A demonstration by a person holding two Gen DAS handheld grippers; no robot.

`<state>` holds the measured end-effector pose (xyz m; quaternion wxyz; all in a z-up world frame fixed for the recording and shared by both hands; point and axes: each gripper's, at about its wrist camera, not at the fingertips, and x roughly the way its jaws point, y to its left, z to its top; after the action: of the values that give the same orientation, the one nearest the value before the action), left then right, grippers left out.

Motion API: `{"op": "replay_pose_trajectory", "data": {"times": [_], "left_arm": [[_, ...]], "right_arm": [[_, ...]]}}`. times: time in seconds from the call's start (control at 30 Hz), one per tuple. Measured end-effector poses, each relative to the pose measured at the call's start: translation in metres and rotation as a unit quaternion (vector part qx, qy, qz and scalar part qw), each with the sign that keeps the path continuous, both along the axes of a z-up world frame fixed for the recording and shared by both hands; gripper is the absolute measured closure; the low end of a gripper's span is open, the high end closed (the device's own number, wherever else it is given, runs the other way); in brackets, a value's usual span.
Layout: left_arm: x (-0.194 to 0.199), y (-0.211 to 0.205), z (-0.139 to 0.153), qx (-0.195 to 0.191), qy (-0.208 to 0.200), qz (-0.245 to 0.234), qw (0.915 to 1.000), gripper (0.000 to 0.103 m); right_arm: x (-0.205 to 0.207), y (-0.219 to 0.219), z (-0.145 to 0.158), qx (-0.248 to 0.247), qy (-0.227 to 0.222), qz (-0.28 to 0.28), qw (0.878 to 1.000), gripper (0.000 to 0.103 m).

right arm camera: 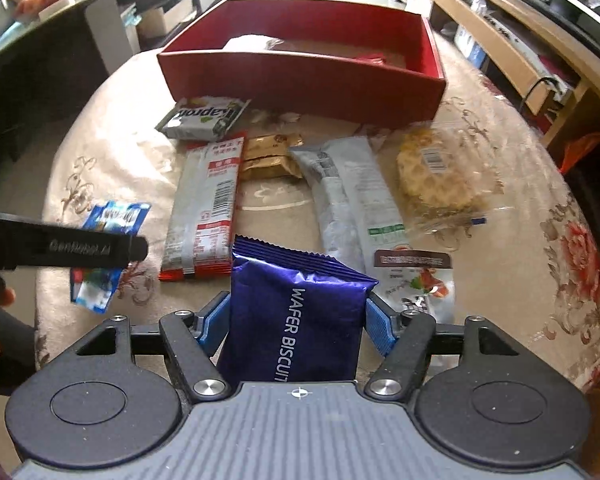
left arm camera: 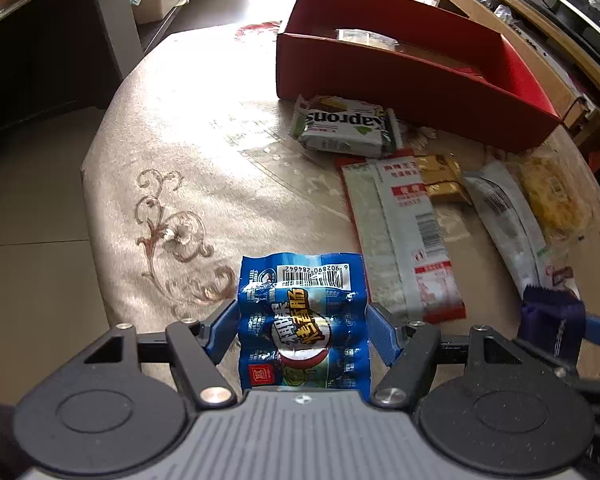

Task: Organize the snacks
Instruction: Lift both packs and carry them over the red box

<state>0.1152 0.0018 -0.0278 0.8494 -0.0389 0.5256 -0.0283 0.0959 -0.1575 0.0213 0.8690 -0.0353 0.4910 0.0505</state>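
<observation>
My left gripper (left arm camera: 302, 326) is shut on a blue sausage pack (left arm camera: 303, 320), held above the table's near edge; the pack also shows in the right wrist view (right arm camera: 112, 224). My right gripper (right arm camera: 296, 320) is shut on a purple wafer biscuit pack (right arm camera: 296, 320), which also shows at the right of the left wrist view (left arm camera: 550, 320). A red box (right arm camera: 300, 80) stands at the far side of the table with a few packets inside. Between grippers and box lie a Kapron pack (right arm camera: 204, 118), a red-and-white pack (right arm camera: 208, 204), gold packets (right arm camera: 270, 156), a grey pack (right arm camera: 348, 196) and a waffle bag (right arm camera: 436, 172).
The table wears a beige cloth with floral print (left arm camera: 172, 216). A dark cabinet (left arm camera: 40, 60) stands left, wooden shelves (right arm camera: 520, 52) right. Tiled floor (left arm camera: 28, 220) lies beyond the table's left edge.
</observation>
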Motion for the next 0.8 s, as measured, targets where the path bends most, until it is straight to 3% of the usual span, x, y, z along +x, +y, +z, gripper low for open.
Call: {"op": "replay_pose_trajectory", "data": {"times": [0.47, 0.8], "left_arm": [[-0.014, -0.010, 0.019, 0.000, -0.031, -0.007, 0.9995, 0.037], [0.011, -0.018, 0.035, -0.003, -0.072, -0.002, 0.9974, 0.037]], "right_arm": [[-0.003, -0.003, 0.013, -0.002, -0.032, -0.026, 0.999, 0.028], [0.021, -0.005, 0.028, -0.004, -0.066, -0.042, 0.997, 0.028]]}}
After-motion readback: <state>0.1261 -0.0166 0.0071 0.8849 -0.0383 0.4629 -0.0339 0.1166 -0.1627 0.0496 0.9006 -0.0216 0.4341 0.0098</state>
